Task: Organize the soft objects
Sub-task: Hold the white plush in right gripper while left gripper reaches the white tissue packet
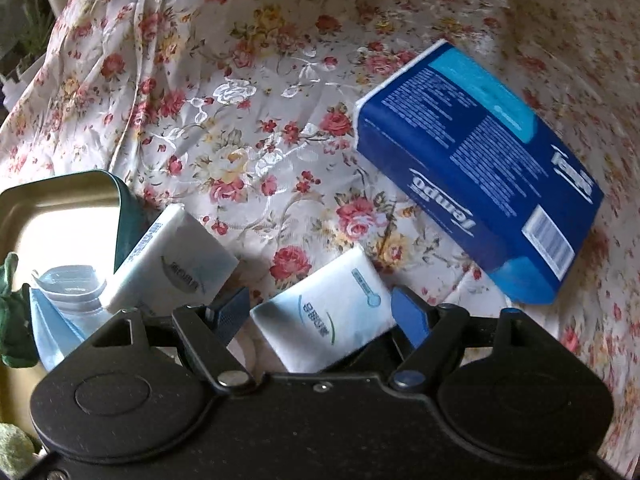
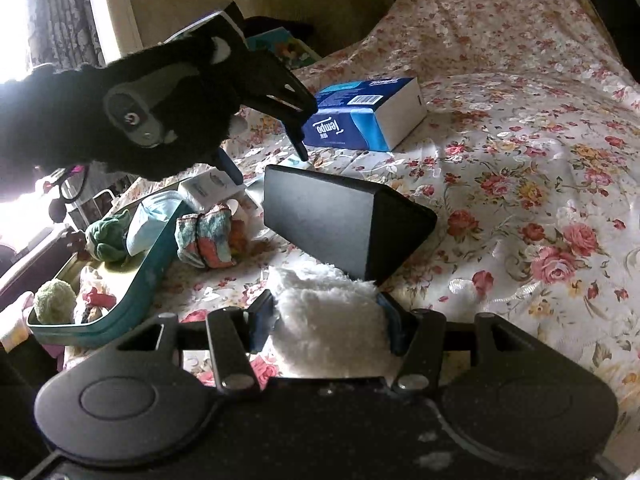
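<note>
Left claw: the left claw [image 1: 322, 308] stands wide, its blue fingers [image 1: 410, 314] on either side of a small tissue pack [image 1: 326, 310]; whether the pads touch the pack I cannot tell.
Small tissue pack: white and pale blue, tilted, lying on the bed [image 1: 248, 120] just in front of the claw.
Second pack: another white pack [image 1: 176, 260] leans over the edge of the tin [image 1: 60, 196], one end inside it.
Tin: a teal tin with a pale gold inside, at the left on the bed; in the right wrist view it [image 2: 120, 322] holds green soft things [image 2: 106, 238], a pale green ball [image 2: 54, 300] and a light blue mask [image 2: 154, 216].
Tissue box: the blue Tempo box [image 1: 480, 168] lies flat on the floral cover, well apart from the tin, beyond the left claw.
Right claw: the right claw [image 2: 326, 320] is closed on a white fluffy cloth [image 2: 328, 312], which fills the gap between its fingers [image 2: 262, 320].
Black box: a dark wedge-shaped box [image 2: 344, 220] rests on the bed just behind the cloth.
Rolled cloth: a red and teal rolled cloth [image 2: 208, 238] lies between the tin and the black box.
Left hand: a black furry glove [image 2: 100, 116] holds the left tool above the tin.
</note>
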`<state>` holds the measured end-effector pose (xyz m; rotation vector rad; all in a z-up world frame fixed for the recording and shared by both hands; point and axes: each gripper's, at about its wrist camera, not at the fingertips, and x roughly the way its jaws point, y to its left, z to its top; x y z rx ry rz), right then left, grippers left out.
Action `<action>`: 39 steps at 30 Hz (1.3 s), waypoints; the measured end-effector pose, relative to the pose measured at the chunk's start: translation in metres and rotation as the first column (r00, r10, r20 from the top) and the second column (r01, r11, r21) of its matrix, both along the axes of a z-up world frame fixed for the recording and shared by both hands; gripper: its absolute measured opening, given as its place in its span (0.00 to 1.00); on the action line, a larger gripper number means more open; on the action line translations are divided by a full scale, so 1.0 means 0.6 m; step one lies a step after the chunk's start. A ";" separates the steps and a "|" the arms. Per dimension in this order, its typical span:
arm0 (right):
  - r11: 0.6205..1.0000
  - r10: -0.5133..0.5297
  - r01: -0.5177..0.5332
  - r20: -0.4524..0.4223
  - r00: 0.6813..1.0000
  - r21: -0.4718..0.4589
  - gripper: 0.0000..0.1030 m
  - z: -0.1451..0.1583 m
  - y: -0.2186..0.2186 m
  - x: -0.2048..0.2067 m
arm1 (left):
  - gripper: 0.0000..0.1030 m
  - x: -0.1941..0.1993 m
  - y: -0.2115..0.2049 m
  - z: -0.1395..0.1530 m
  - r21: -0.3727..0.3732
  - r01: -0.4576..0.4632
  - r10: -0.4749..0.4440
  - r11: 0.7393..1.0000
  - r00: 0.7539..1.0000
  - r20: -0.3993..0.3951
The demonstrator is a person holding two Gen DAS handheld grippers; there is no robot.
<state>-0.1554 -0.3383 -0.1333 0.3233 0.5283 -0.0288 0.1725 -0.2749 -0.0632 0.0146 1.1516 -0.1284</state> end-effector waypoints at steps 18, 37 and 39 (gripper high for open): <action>0.999 -0.009 0.008 0.018 1.000 0.040 0.52 -0.005 -0.007 -0.003 | 0.41 0.042 -0.007 -0.030 -0.019 -0.026 0.025 0.999 0.998 -0.057; 0.999 -0.014 0.014 0.016 1.000 0.047 0.52 -0.006 -0.006 -0.001 | 0.77 0.016 0.032 -0.041 -0.061 -0.070 0.065 0.996 0.994 -0.092; 0.999 -0.014 0.014 0.017 1.000 0.051 0.53 -0.006 -0.007 -0.001 | 0.79 0.014 0.029 -0.046 -0.049 -0.062 0.057 0.997 0.994 -0.096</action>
